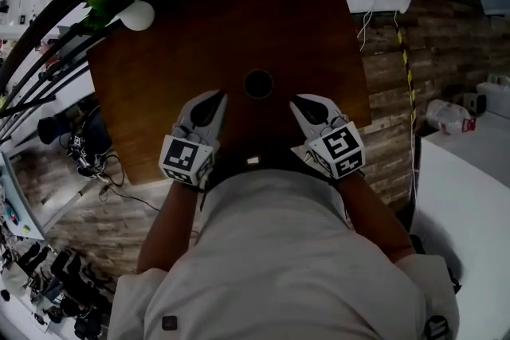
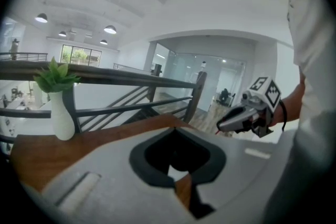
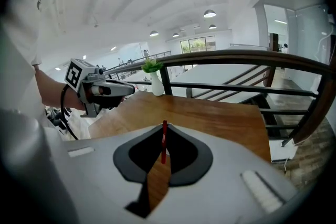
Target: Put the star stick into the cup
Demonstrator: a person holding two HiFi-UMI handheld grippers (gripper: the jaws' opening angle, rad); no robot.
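Step in hand looks like the carry to the cup: R gripper (image 3: 164,127) is clamped on the thin red star stick (image 3: 164,145), held upright at its jaw tips (star end not visible), while L gripper (image 2: 174,131) has its jaws together w/ nothing in them. The dark round cup (image 1: 258,84) sits mid-table (image 1: 159,91), between the two grippers & just on their far side. Next move, I'd judge: bring the stick's lower end over the cup mouth, keep it vertical, lower, then release.
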